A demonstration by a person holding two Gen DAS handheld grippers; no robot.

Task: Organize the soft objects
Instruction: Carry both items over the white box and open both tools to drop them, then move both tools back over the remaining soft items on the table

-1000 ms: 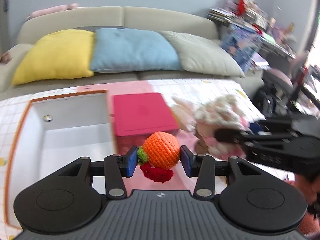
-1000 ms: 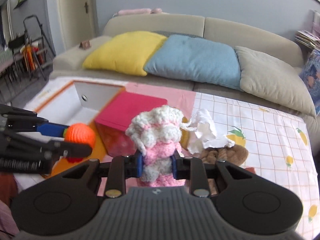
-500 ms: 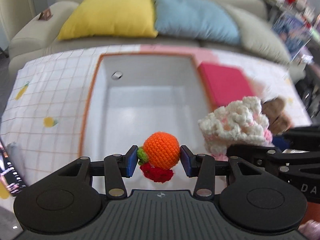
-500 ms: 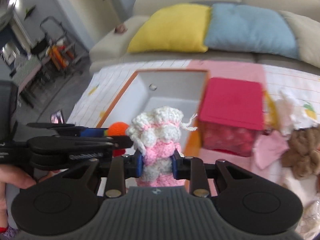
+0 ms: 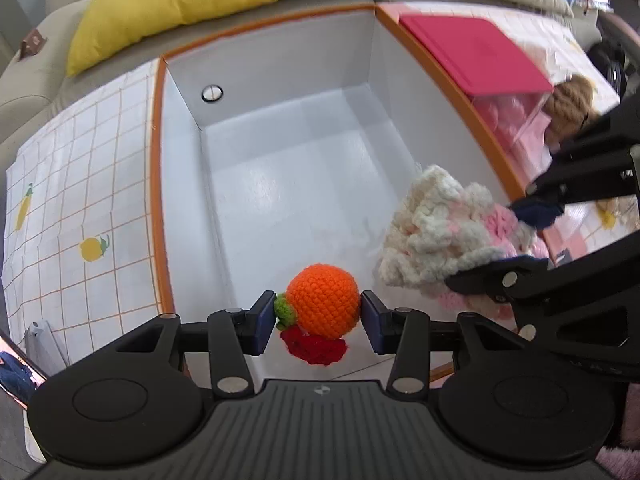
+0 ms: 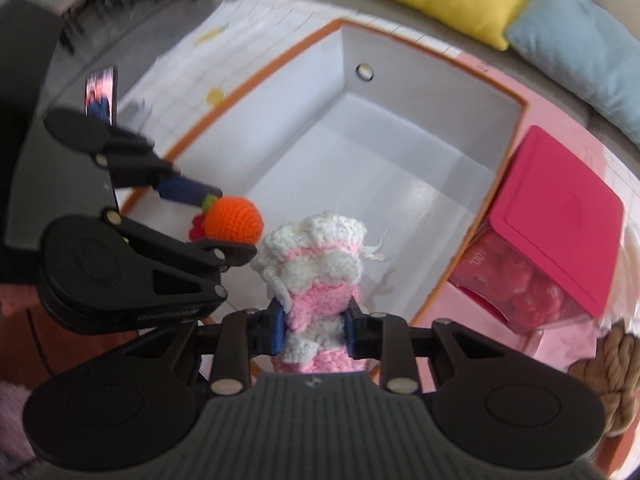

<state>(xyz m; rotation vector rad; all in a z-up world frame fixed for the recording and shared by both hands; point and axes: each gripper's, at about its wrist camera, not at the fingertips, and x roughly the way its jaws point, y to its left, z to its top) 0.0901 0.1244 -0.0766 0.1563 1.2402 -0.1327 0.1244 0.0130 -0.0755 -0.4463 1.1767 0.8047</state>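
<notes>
My left gripper [image 5: 319, 319] is shut on an orange crocheted ball [image 5: 322, 301] with a green leaf and a red piece hanging below. It hangs over the near end of a white box with an orange rim [image 5: 157, 120]. My right gripper [image 6: 316, 326] is shut on a pink and white crocheted toy [image 6: 316, 276], held over the same box [image 6: 472, 80] beside the left gripper [image 6: 220, 220]. The toy also shows in the left wrist view [image 5: 440, 232]. The box interior shows nothing inside.
A clear box with a pink lid [image 5: 476, 52] [image 6: 556, 216] stands right of the white box. A brown knitted toy [image 5: 568, 100] [image 6: 612, 368] lies beyond it. A phone [image 6: 102, 94] rests at the left. A sofa with yellow [image 5: 160, 4] and blue cushions is behind.
Both grippers have moved left and forward, from beside the pink-lidded box to over the white box, and tilted down. Each still holds its toy.
</notes>
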